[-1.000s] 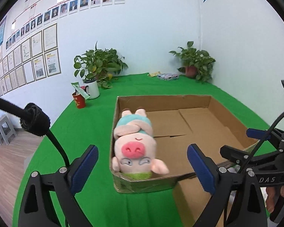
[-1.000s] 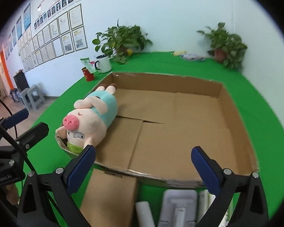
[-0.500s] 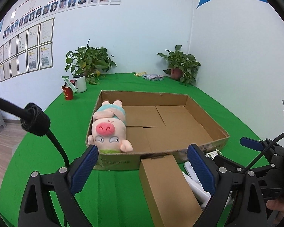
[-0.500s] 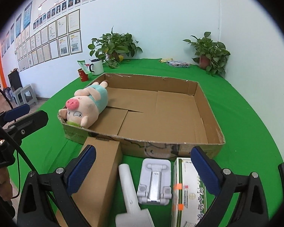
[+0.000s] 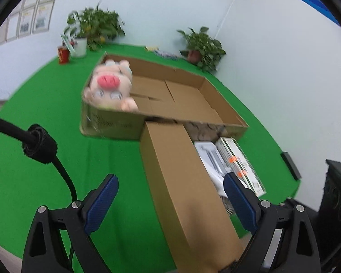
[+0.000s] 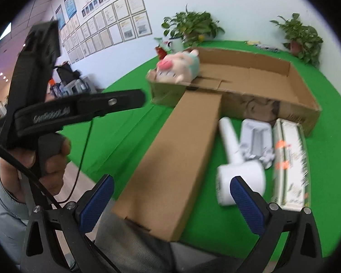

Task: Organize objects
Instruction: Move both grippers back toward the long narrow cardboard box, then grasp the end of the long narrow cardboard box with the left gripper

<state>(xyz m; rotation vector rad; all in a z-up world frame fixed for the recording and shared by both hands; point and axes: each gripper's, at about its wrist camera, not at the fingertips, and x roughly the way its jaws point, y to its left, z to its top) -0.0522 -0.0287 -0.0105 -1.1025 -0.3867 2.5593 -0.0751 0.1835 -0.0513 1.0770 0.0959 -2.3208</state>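
Note:
A pink plush pig (image 5: 109, 86) (image 6: 177, 66) lies in the near left corner of an open cardboard tray (image 5: 227, 107) (image 6: 304, 86) on the green table. A long brown carton (image 5: 184, 177) (image 6: 177, 154) runs from the tray's front wall toward me. My left gripper (image 5: 170, 202) hangs over its near half with jaws wide and closing, the carton between them and untouched by the pads. My right gripper (image 6: 171, 204) stands open above the carton's near end. To the carton's right lie a white roller tool (image 6: 236, 159), a white stand (image 6: 257, 134) and a green-and-white box (image 6: 288, 159).
Two potted plants (image 5: 95, 27) (image 5: 202, 45), a white mug (image 5: 79, 46) and a red cup (image 5: 63, 54) stand at the table's far edge. A small black object (image 5: 288, 166) lies at the right edge. The hand (image 6: 50, 159) holding the left gripper is at the left.
Both grippers have pulled back from the tray toward the table's near edge and tilted down. The long carton and the white items have come into view beneath them.

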